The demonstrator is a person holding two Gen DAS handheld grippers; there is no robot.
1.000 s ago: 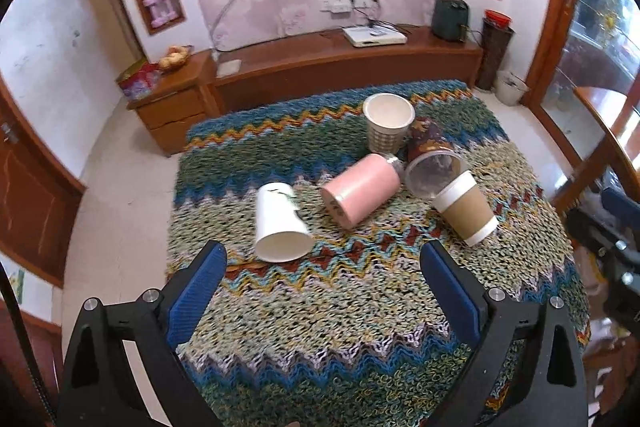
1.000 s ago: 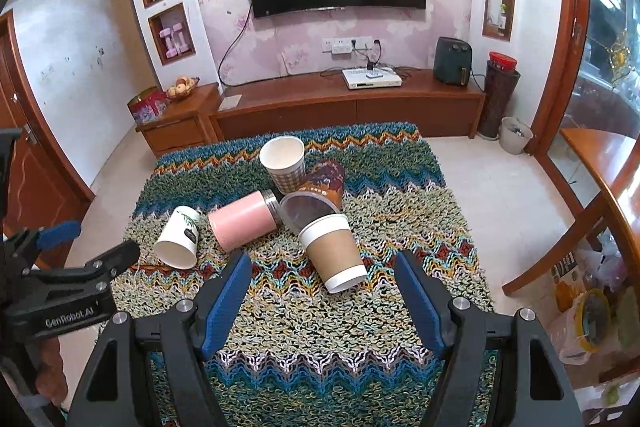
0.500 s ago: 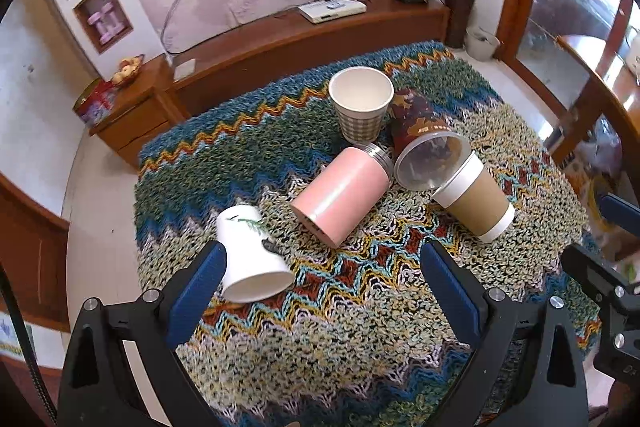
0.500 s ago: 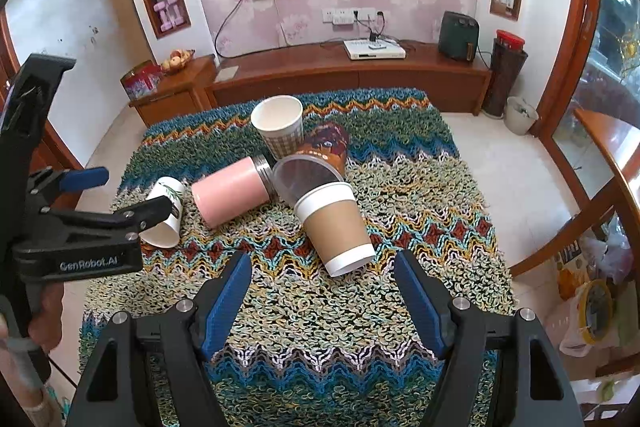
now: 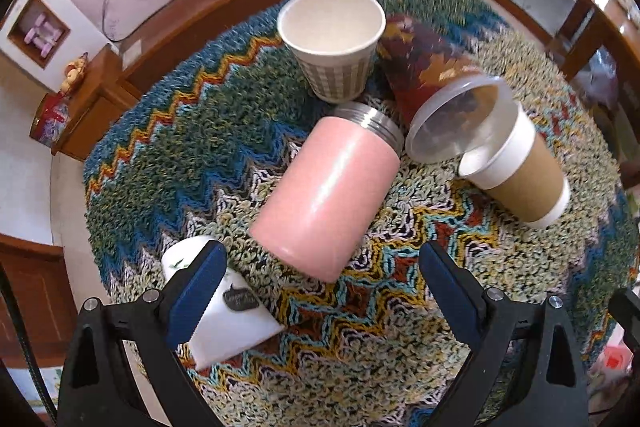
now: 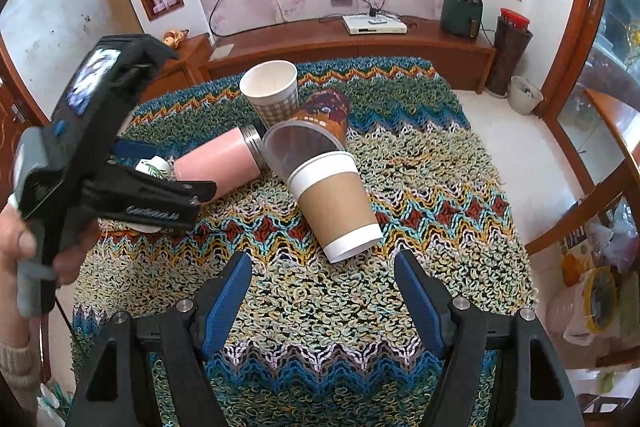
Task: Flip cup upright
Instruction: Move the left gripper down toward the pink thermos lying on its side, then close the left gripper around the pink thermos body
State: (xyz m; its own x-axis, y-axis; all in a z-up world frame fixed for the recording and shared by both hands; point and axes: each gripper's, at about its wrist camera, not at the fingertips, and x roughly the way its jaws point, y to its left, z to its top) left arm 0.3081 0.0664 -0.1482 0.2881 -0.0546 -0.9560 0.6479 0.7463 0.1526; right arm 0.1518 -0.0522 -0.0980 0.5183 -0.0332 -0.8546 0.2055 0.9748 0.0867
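A pink steel cup (image 5: 326,197) lies on its side on the knitted cloth, its bottom toward my left gripper (image 5: 322,279), which is open just in front of it. A white leaf-print cup (image 5: 232,315) lies tipped beside the left finger (image 5: 196,291). A brown sleeved paper cup (image 6: 336,203) lies on its side ahead of my open right gripper (image 6: 324,297). A clear-rimmed patterned cup (image 6: 308,139) lies tipped behind it. A checked paper cup (image 6: 272,95) stands upright. The pink cup (image 6: 220,165) also shows in the right wrist view, partly hidden by the left gripper body (image 6: 92,155).
The zigzag knitted cloth (image 6: 400,155) covers the table. A wooden TV cabinet (image 6: 340,43) runs along the far wall. A wooden table edge (image 6: 616,131) stands at the right, with white floor between.
My left gripper has moved forward and down toward the pink cup, which now fills the view. My right gripper has moved slightly closer to the brown cup. No cup has moved.
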